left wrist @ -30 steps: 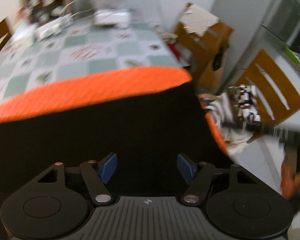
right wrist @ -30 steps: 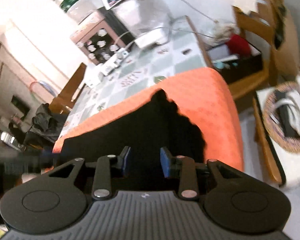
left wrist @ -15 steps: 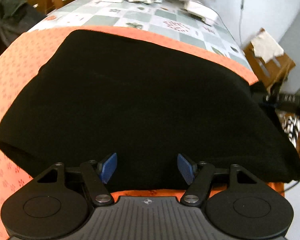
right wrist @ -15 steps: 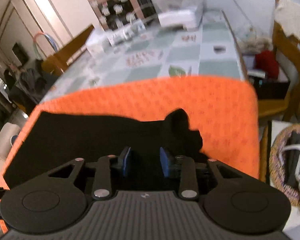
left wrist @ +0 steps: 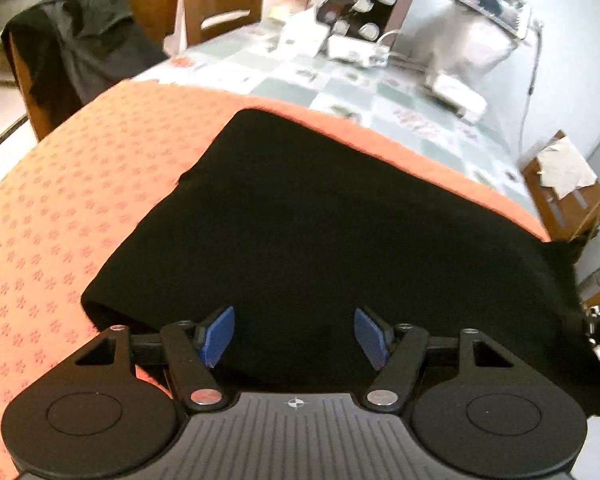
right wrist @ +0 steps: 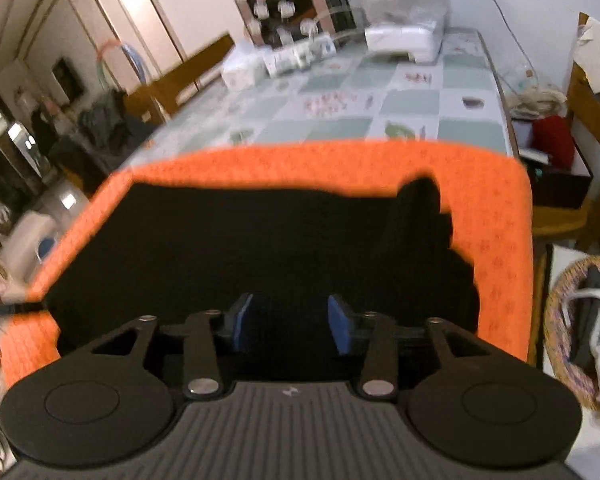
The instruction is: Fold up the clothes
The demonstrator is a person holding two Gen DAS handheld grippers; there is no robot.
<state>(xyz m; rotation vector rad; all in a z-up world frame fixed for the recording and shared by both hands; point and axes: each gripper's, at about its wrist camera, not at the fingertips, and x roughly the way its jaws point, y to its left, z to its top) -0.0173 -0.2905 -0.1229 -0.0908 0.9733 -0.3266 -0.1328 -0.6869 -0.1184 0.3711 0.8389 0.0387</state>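
Lying spread across the orange cloth (left wrist: 60, 208) on the tabletop (left wrist: 340, 92), the black garment (left wrist: 320, 232) fills the left wrist view; the left tool (left wrist: 296, 336) hangs over the garment's near edge with its blue pads (left wrist: 218, 334) wide apart, gripping nothing. Seen from the right wrist, the garment (right wrist: 260, 240) covers the same cloth (right wrist: 496, 208), a lump raised at its far right corner; the right tool (right wrist: 290, 326) sits above it, jaws opening, pads clear of the fabric.
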